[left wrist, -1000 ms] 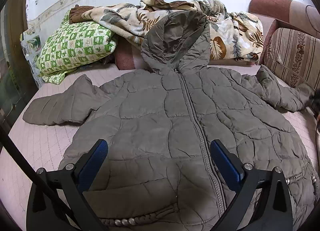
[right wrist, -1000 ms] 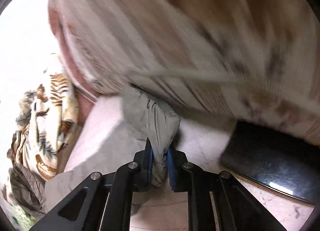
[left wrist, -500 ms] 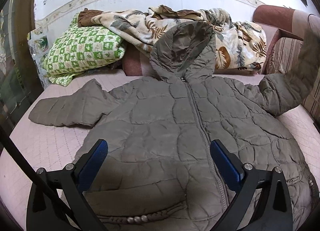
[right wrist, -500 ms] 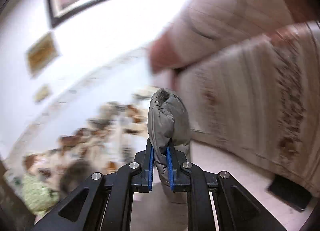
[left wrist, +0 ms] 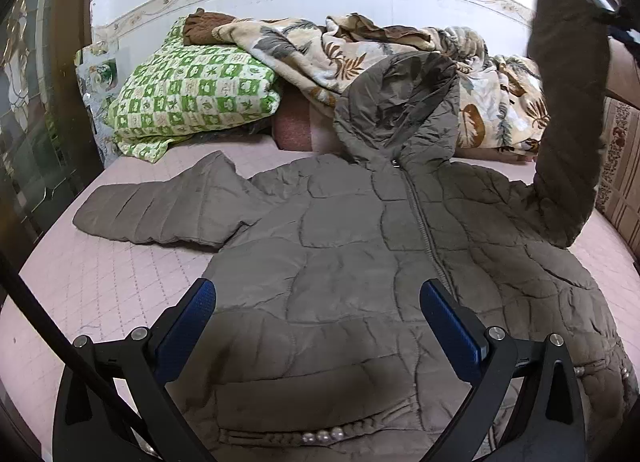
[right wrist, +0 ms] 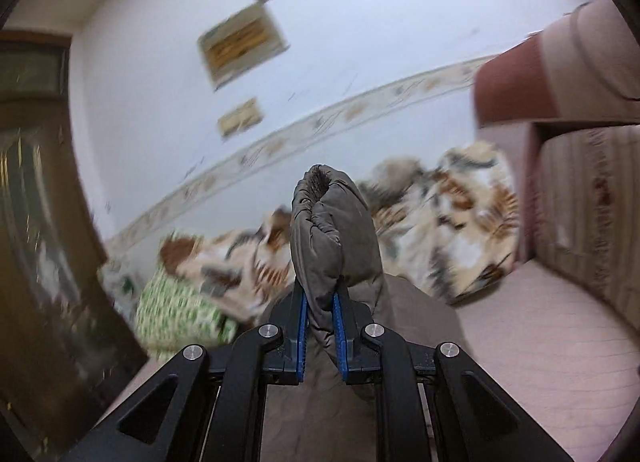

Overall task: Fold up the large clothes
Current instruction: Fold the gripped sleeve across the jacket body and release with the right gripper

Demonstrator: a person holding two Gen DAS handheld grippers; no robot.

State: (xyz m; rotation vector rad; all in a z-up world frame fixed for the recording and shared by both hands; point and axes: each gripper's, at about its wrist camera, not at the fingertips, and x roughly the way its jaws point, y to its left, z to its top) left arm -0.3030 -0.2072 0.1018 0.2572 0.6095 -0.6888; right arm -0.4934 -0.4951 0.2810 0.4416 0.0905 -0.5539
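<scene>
Two views cover the moment, and the left wrist view shows the most: a grey-brown quilted jacket (left wrist: 360,262) lies front-up and zipped on the pink bed (left wrist: 100,282), hood toward the wall, spread flat so that its parts can be turned inward one at a time. Its left-hand sleeve (left wrist: 160,210) lies stretched out on the mattress, while the other sleeve (left wrist: 568,134) stands lifted high at the frame's right edge, held by its cuff, which suggests a fold across the chest is under way. The left gripper (left wrist: 316,326) hovers above the lower front of the jacket with its jaws wide apart and nothing between them, probably waiting to pin or smooth the body. A green checked pillow (left wrist: 192,98) and a leaf-print blanket (left wrist: 340,50) are heaped against the wall, clear of the working area. From the right wrist view, the right gripper (right wrist: 320,338) is clamped narrowly on the sleeve cuff (right wrist: 332,234), the padded end bulging above its blue pads (right wrist: 303,338); the tight pinch likely keeps the slippery quilted fabric from sliding out in the air.
</scene>
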